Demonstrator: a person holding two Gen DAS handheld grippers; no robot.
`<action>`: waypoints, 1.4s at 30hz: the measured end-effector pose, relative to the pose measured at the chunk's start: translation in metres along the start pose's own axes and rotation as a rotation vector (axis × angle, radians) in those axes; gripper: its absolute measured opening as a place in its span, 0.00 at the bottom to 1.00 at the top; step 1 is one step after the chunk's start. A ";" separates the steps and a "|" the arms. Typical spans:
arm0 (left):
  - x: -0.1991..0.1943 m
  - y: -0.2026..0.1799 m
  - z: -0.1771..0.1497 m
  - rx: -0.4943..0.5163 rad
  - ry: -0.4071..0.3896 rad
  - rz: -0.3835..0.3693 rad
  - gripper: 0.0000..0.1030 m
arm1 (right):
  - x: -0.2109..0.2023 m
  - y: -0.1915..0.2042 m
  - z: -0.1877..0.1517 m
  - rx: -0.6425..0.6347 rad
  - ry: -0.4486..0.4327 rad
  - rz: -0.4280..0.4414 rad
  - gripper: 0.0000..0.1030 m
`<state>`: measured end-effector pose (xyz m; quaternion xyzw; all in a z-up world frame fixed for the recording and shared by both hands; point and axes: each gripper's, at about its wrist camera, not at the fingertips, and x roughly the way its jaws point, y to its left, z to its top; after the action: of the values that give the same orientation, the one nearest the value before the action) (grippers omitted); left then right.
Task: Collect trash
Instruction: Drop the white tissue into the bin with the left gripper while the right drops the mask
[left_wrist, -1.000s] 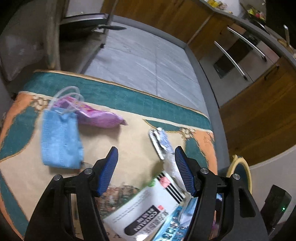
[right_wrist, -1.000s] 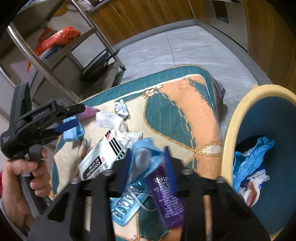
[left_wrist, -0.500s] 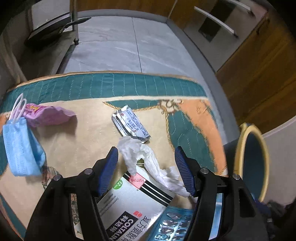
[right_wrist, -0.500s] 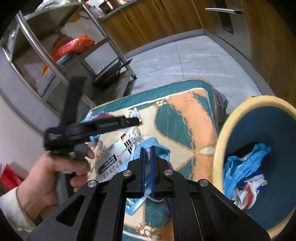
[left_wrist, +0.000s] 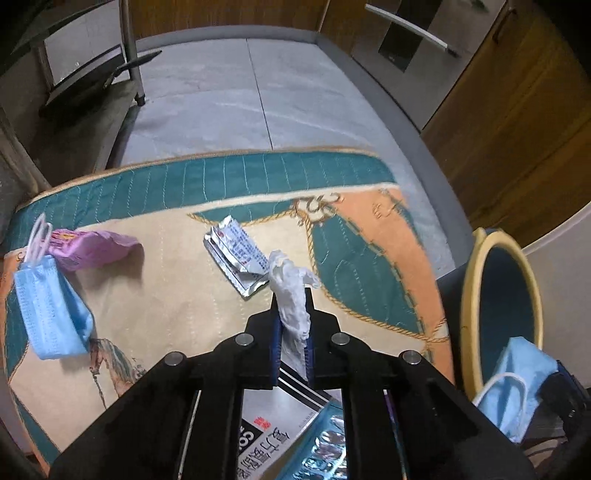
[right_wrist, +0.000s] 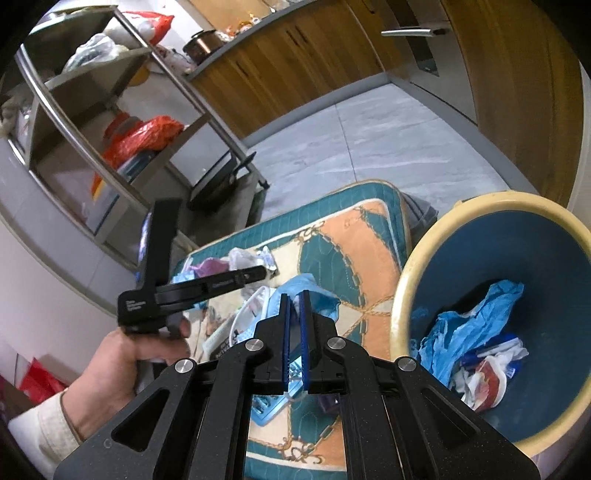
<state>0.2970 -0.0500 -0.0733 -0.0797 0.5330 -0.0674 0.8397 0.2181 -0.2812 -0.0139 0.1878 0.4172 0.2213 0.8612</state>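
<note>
My left gripper (left_wrist: 291, 295) is shut on a crumpled white tissue (left_wrist: 291, 291) above the patterned cushion (left_wrist: 369, 243). My right gripper (right_wrist: 294, 299) is shut on a blue face mask (right_wrist: 306, 290), which also shows at the right of the left wrist view (left_wrist: 517, 384), held beside the bin. The blue bin with a yellow rim (right_wrist: 402, 291) stands right of the cushion with blue and white trash inside; it also shows in the left wrist view (left_wrist: 476, 295). The left gripper (right_wrist: 258, 273) shows in the right wrist view, held by a hand.
On the cushion lie another blue mask (left_wrist: 48, 302), a purple wrapper (left_wrist: 92, 247), a silver foil packet (left_wrist: 236, 254), a white printed pack (left_wrist: 273, 435) and a blister pack (left_wrist: 321, 450). A metal shelf rack (right_wrist: 110, 110) and wooden cabinets (right_wrist: 295, 66) stand beyond.
My left gripper has closed on the white tissue and lifted it. My right gripper has closed on the blue mask, raised it and carried it toward the bin.
</note>
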 end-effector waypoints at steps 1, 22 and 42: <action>-0.005 0.000 0.001 -0.007 -0.011 -0.009 0.08 | -0.002 -0.001 0.000 0.004 -0.005 -0.001 0.06; -0.060 -0.093 -0.007 0.066 -0.124 -0.271 0.08 | -0.080 -0.048 -0.005 0.076 -0.174 -0.163 0.06; -0.045 -0.180 -0.035 0.286 -0.076 -0.338 0.09 | -0.100 -0.099 -0.017 0.172 -0.201 -0.299 0.06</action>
<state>0.2410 -0.2193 -0.0116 -0.0507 0.4651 -0.2791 0.8386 0.1713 -0.4149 -0.0102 0.2176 0.3698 0.0344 0.9026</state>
